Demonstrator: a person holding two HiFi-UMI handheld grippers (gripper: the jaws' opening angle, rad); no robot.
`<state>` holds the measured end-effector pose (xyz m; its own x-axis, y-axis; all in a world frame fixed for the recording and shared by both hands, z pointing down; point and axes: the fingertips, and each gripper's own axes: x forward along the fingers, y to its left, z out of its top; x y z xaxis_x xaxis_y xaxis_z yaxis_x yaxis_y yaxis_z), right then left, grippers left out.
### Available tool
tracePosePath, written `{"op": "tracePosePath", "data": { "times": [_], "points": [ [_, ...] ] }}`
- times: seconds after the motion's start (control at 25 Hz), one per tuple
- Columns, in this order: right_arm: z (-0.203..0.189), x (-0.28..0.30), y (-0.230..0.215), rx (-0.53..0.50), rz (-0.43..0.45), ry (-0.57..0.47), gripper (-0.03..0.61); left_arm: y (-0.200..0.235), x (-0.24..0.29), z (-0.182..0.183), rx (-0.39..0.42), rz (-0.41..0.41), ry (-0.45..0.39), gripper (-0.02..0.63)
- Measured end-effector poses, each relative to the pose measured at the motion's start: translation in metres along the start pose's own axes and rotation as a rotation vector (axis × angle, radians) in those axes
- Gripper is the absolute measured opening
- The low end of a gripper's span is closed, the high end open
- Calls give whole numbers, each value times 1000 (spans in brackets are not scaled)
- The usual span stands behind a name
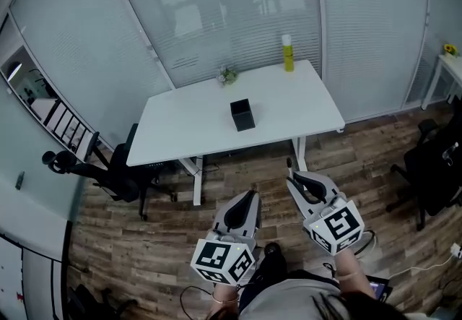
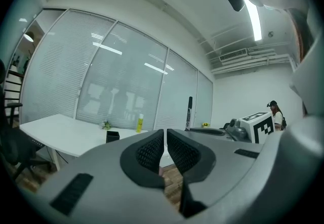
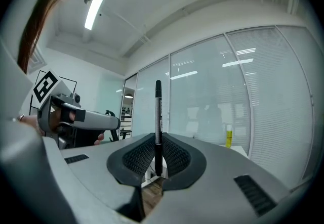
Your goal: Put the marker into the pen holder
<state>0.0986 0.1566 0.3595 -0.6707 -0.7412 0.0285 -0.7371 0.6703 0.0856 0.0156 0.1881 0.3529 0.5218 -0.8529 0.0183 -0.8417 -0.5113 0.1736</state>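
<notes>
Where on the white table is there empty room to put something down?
The table is mostly bare: the whole left half, left of the black pen holder, and the front right corner, in front of the yellow bottle. Only the back edge is a bit crowded, with the small plant and the bottle.

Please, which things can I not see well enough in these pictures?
The pen holder: inside too small in the head view; the left gripper view shows only its side.
The yellow bottle: label too small in every view.
The marker: its print is blurred in the right gripper view.
</notes>
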Motion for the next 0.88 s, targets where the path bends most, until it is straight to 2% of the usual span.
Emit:
{"op": "tracePosePath", "data": {
  "times": [0.88],
  "points": [
    [-11,114,-36,-18,-9,26,66,95,67,3,-8,-10,17,35]
  ]
}}
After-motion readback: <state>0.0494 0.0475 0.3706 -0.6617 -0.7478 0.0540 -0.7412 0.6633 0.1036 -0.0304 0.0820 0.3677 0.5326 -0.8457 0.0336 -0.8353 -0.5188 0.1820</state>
